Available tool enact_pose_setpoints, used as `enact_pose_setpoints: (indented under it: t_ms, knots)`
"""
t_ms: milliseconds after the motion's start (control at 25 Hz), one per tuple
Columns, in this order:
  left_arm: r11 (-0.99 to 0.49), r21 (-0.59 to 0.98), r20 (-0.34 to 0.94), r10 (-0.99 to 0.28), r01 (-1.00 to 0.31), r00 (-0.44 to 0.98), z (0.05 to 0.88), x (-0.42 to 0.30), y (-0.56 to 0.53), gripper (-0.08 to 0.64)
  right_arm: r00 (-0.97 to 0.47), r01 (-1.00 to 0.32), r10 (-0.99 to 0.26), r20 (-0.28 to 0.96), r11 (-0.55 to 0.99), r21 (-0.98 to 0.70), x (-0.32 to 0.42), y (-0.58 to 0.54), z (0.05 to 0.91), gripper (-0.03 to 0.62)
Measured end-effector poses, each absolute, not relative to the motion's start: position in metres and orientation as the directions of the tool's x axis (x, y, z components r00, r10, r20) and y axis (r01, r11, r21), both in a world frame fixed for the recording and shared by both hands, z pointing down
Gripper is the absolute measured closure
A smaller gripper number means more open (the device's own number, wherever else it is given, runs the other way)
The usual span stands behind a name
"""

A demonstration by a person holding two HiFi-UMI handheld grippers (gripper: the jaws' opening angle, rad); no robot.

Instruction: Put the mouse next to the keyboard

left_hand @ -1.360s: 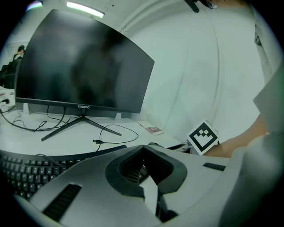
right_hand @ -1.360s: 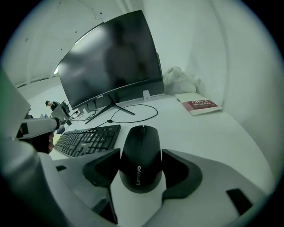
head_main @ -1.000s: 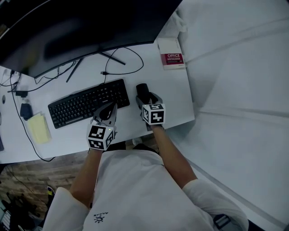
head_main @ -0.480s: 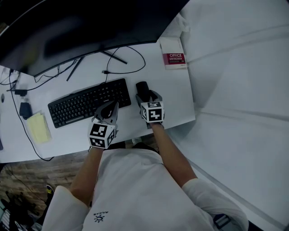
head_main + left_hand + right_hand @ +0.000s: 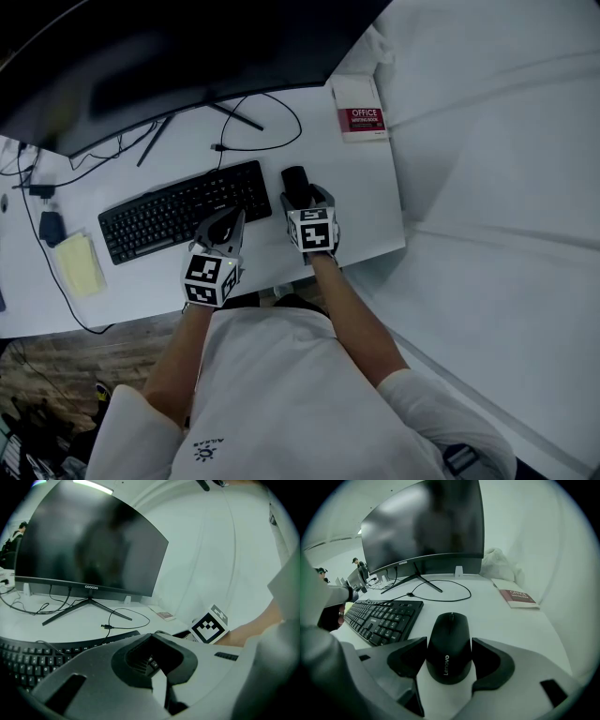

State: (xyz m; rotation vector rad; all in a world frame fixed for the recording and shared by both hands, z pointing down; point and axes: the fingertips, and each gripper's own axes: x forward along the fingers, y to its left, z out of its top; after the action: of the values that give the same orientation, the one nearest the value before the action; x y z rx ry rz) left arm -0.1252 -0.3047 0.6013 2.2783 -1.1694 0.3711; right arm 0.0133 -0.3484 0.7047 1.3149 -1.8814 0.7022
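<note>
A black mouse (image 5: 293,178) (image 5: 449,644) rests on the white desk (image 5: 361,206), just right of the black keyboard (image 5: 178,211) (image 5: 384,616). My right gripper (image 5: 305,199) (image 5: 450,652) reaches over the desk's near edge, and its two dark pads press the mouse's rear half from both sides. My left gripper (image 5: 223,225) (image 5: 152,637) hovers at the keyboard's near edge, its jaws together and holding nothing. The right gripper's marker cube (image 5: 208,625) shows in the left gripper view.
A large dark monitor (image 5: 169,56) on a V stand fills the back of the desk, with a loose black cable (image 5: 262,122) in front of it. A red and white booklet (image 5: 360,120) lies at the far right corner. A yellow notepad (image 5: 80,265) sits left of the keyboard.
My right gripper has shifted a little left toward the keyboard, and the mouse has slid with it. The left gripper has stayed almost in place.
</note>
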Motion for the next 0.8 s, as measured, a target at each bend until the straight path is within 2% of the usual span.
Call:
enact_pose_setpoints:
  t_ms: [360,800]
  knots:
    - [-0.465,0.332,0.475,-0.67,-0.821,0.571,0.6,-0.127,-0.298,0.554,-0.239,-0.937,-0.534,0.811,0.347,-0.049,0.01,-0.346,0.707,0.285]
    - [-0.465,0.306,0.473,-0.683,-0.831,0.557,0.591,-0.119,-0.283,0.554,-0.29,-0.923,-0.576,0.764,0.38,-0.065,0.019,-0.33,0.682,0.279]
